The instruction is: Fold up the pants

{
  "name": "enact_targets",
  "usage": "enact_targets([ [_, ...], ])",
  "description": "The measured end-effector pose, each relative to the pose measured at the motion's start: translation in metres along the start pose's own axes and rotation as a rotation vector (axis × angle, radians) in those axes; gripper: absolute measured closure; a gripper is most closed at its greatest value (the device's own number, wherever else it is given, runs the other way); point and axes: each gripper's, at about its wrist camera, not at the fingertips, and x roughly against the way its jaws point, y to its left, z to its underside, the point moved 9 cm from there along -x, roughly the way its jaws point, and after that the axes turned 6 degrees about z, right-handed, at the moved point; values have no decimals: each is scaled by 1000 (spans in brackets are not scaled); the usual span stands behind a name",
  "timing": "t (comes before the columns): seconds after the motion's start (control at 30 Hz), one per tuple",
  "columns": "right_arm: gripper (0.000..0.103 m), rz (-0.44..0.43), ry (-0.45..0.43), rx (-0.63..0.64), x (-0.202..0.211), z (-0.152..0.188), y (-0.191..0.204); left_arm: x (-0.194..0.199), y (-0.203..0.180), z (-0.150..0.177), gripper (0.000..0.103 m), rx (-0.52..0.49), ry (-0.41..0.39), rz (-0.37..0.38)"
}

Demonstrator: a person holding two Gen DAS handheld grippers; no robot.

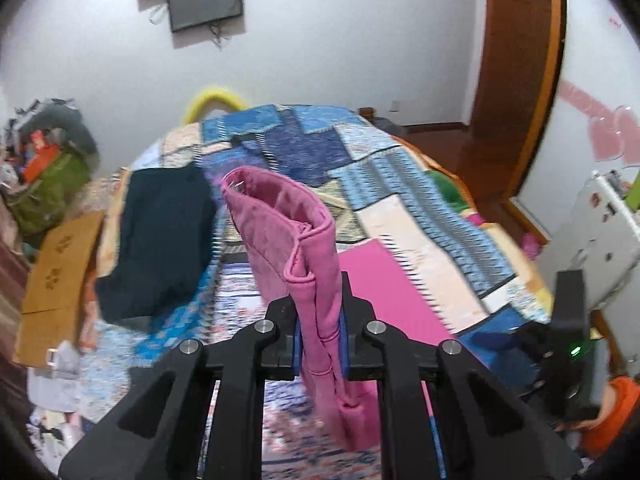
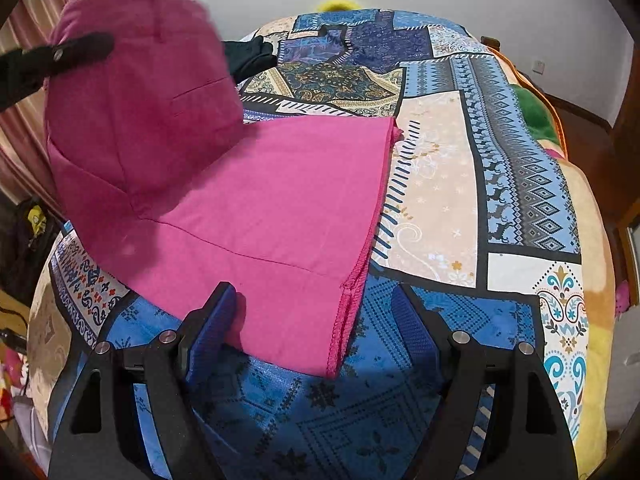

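Note:
Pink pants [image 2: 256,200] lie on a patchwork bedspread [image 2: 440,184], their leg hems at the right. Their waist end [image 1: 288,216] is lifted off the bed. My left gripper [image 1: 320,344] is shut on that waistband, which stands up between the blue pads [image 1: 345,348]. The same gripper's finger [image 2: 80,52] shows in the right wrist view at the upper left, against the raised pink cloth. My right gripper [image 2: 316,328] stands open low over the bed, its jaws on either side of the near corner of the hem, its pads [image 2: 212,328] apart from the cloth.
A dark folded garment [image 1: 160,240] lies on the bed's far left. A cardboard box [image 1: 60,280] and piled bags [image 1: 48,176] stand left of the bed. A wooden door frame [image 1: 520,80] is at the right, a white cabinet [image 1: 600,240] below it, and the bed edge [image 2: 592,280] falls away.

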Motion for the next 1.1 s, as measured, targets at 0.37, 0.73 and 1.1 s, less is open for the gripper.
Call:
enact_targets([
  [0.37, 26, -20, -2, -19, -1, -1, -1, -43, -42, 15, 90, 109, 155, 236],
  [0.73, 26, -20, -2, -19, -1, -1, -1, -55, -70, 47, 73, 24, 276, 261],
  [1.1, 26, -16, -2, -22, -1, -1, -1, -13, -24, 12, 36, 43, 111, 151],
])
